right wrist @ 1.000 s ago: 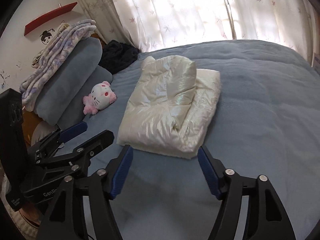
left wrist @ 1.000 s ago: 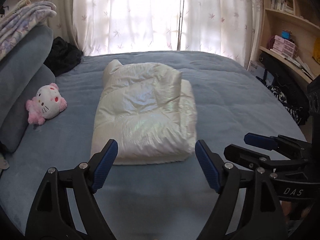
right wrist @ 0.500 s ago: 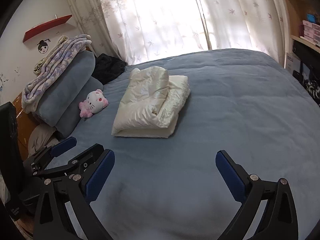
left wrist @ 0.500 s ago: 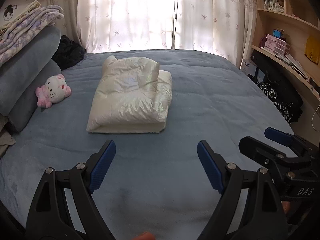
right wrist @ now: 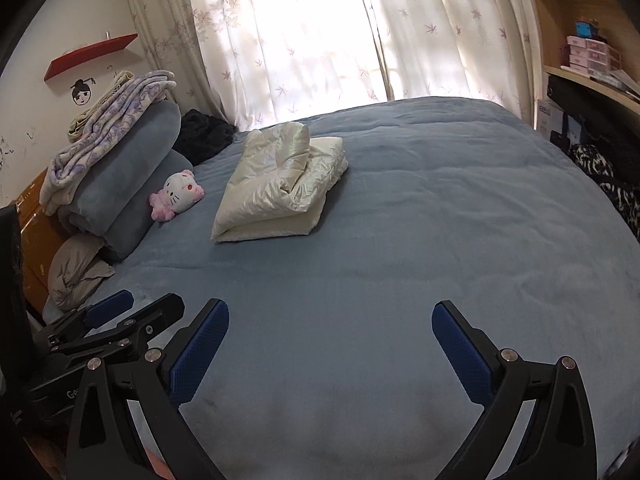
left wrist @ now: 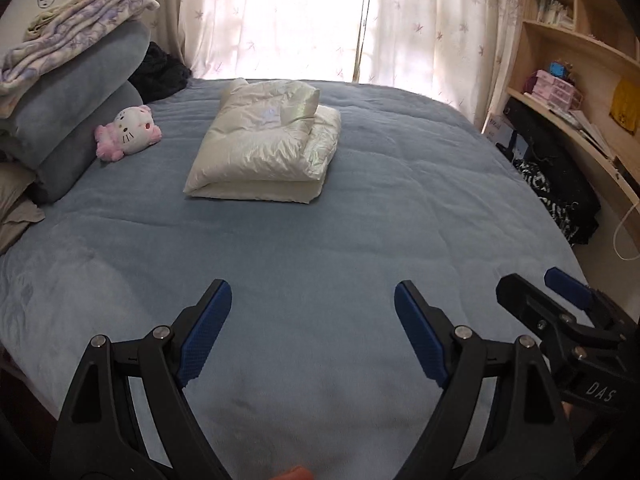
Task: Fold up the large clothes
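Note:
A cream padded jacket (left wrist: pixel 266 144) lies folded into a thick rectangle on the blue bed (left wrist: pixel 320 248), toward the far side; it also shows in the right wrist view (right wrist: pixel 280 178). My left gripper (left wrist: pixel 312 332) is open and empty, well back from the jacket above the near part of the bed. My right gripper (right wrist: pixel 330 350) is open and empty, also far back. The right gripper shows at the right edge of the left wrist view (left wrist: pixel 560 308), and the left gripper at the lower left of the right wrist view (right wrist: pixel 116 320).
A pink and white plush cat (left wrist: pixel 128 130) lies left of the jacket. Stacked blue bolsters and blankets (left wrist: pixel 68 92) fill the left side. Dark clothes (left wrist: pixel 162 70) lie by the curtains. Wooden shelves (left wrist: pixel 576 92) and dark clothes (left wrist: pixel 560 196) stand right of the bed.
Both grippers have pulled back from the folded jacket toward the near edge of the bed. The right gripper's jaws have opened wider. The jacket has stayed in place.

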`<state>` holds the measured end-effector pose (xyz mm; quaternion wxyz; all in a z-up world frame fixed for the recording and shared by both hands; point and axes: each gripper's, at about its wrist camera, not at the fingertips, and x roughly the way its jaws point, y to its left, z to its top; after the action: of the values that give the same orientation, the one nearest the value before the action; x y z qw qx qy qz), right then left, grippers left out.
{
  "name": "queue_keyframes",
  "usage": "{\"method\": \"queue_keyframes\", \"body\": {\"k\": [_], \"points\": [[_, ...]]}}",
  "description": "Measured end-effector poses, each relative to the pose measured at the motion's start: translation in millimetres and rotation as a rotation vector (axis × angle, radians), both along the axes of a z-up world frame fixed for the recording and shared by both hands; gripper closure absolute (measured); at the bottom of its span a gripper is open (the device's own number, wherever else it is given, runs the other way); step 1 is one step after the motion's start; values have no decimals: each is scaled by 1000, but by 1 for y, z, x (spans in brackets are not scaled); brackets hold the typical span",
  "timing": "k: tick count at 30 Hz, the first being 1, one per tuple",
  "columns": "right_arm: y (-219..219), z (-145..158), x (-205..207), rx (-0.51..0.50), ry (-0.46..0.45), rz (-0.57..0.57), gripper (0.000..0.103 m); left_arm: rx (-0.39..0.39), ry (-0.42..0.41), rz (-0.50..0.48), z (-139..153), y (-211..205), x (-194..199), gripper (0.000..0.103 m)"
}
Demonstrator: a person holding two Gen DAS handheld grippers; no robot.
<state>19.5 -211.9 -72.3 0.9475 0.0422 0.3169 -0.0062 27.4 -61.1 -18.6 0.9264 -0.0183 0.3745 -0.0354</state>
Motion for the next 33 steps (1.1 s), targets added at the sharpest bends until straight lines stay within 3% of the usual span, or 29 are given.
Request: {"method": "queue_keyframes", "body": {"k": [5, 13, 25, 33], "points": [[-6, -14, -60, -2, 10, -22, 0, 22, -13, 8, -5, -4, -46, 21], [-22, -25, -112, 7, 33, -32, 0, 81, -35, -12, -11, -18, -86, 21], [-34, -14, -145, -31, 1, -45, 0, 55, -22, -14, -8, -15, -87, 21], [-41, -12, -139, -34, 1, -38, 0, 47, -12, -10, -5, -7, -84, 21]]}}
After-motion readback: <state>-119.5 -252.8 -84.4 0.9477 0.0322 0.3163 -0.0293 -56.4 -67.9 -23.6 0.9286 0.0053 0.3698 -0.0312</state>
